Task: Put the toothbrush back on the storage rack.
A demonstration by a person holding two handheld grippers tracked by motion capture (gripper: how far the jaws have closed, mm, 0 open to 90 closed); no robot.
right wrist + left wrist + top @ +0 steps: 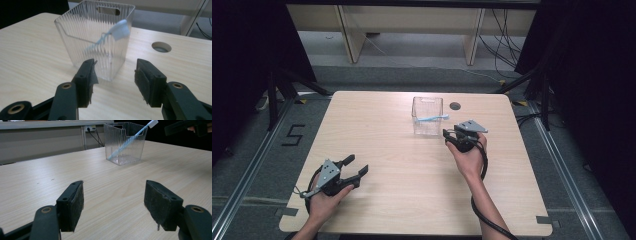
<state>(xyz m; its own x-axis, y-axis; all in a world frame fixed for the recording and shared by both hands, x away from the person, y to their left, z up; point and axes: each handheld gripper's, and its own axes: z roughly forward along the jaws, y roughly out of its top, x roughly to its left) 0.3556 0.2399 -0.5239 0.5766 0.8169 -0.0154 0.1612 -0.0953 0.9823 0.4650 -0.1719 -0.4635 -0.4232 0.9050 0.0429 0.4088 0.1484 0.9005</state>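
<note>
Risk assessment follows, working outward from my side of the surface. I see the left claw parked near the front left corner, jaws spread wide with nothing between them, well apart from everything else; I expect no trouble from it. I see the right claw just beside the clear ribbed container, jaws also standing wide and empty, the pads close to the container's near corner but apart from it. The main hazard, in my judgement, is a careless move of this claw: a nudge against the thin wall could slide or tip the light container. A second hazard is the toothbrush itself. It leans diagonally inside, foot at the bottom, white head projecting above the rim on the right claw's side. Any snag on that overhanging head could lever the brush out or drag the container over.

The toothbrush has a slim pale blue handle, seen wavy through the ribbing. The container stands upright, toward the far middle of the surface, near a round cable hole.
</note>
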